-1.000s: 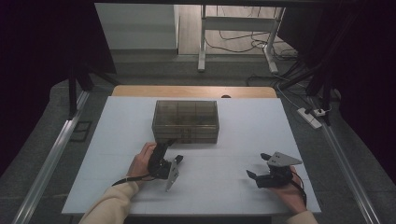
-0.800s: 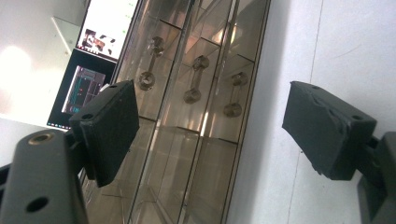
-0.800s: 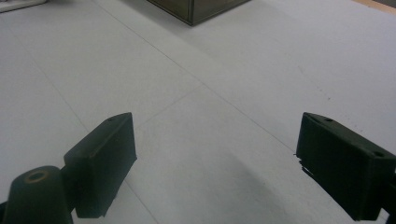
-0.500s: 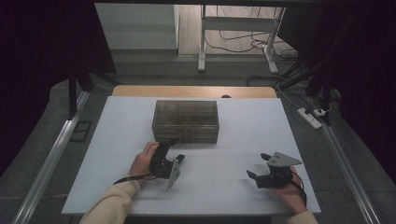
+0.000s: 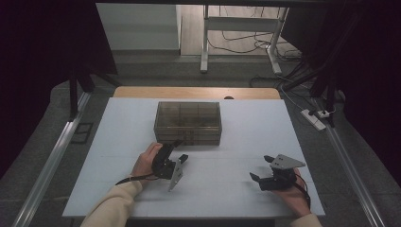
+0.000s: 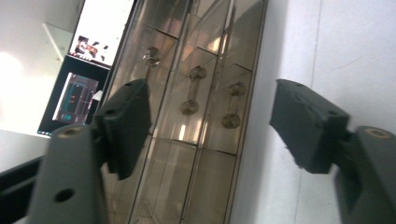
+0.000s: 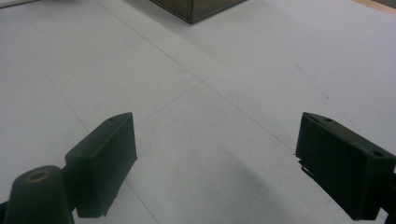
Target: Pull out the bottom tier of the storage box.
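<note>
A clear brownish compartment box (image 5: pixel 188 122) stands in the middle of the white table (image 5: pixel 118 142). My left gripper (image 5: pixel 180 150) lies rolled on its side just in front of the box's near wall. Its jaws have just been closing but still stand apart, pressing on nothing. In the left gripper view the left gripper (image 6: pixel 210 107) looks along the box (image 6: pixel 196 116), where small metal parts sit in the compartments. My right gripper (image 5: pixel 261 168) rests low at the table's near right, open. In the right gripper view the right gripper (image 7: pixel 215 172) has only bare table between its jaws.
A wooden strip (image 5: pixel 196 92) runs along the table's far edge. A power strip (image 5: pixel 314 119) and cables lie on the floor at the right. Metal rails flank the table. A lit monitor (image 6: pixel 79 98) shows beyond the box in the left gripper view.
Both hands stay where they were. The left gripper's jaws look slightly narrower than before.
</note>
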The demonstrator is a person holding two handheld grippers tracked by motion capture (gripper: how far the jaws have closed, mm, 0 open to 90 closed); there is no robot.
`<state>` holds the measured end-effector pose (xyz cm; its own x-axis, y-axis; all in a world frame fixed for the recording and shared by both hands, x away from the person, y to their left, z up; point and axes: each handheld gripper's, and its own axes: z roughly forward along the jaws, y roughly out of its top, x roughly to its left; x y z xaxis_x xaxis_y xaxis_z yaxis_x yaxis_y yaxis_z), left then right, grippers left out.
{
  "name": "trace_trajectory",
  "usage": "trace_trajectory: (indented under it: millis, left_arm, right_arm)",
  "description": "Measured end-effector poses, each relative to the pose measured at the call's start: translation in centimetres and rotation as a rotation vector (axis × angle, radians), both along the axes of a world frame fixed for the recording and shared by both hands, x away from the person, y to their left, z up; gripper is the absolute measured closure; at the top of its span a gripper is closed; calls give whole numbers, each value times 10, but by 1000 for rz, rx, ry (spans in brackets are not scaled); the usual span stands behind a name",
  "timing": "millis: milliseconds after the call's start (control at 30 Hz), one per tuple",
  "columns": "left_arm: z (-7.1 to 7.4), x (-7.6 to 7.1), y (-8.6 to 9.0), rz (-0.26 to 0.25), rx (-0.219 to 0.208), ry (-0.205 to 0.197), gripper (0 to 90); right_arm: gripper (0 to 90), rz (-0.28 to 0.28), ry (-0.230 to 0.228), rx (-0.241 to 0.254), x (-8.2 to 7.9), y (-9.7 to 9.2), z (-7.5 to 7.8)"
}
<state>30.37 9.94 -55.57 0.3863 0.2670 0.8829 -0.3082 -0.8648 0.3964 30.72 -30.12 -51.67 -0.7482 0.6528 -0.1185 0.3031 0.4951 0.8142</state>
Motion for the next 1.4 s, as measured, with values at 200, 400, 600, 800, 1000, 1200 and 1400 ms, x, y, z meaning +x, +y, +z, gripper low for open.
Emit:
trace_trajectory:
  millis: [200, 400, 600, 800, 1000, 1200, 1400]
  left_arm:
    - [-1, 1, -1, -16, 19, 6, 346]
    - [-3, 3, -2, -26, 36, 1, 360]
    - [-3, 6, 0, -28, 31, 5, 398]
    - [-4, 8, 0, -30, 39, 9, 413]
    - [-6, 11, 0, -35, 59, 9, 427]
    - [-6, 13, -1, -39, 65, 12, 436]
    - [-7, 16, -2, -48, 59, 12, 439]
  right_arm:
    - [122, -1, -1, -2, 0, 0, 0]
    - [122, -2, -1, -7, 0, 0, 0]
    - [123, -2, 0, -6, 0, 0, 0]
    - [124, -4, -3, -9, 0, 0, 0]
    - [124, -9, -7, -19, -1, 0, 0]
    - [125, -8, -10, -10, -1, -1, 1]
    - [126, -19, -13, -8, -1, -3, 1]
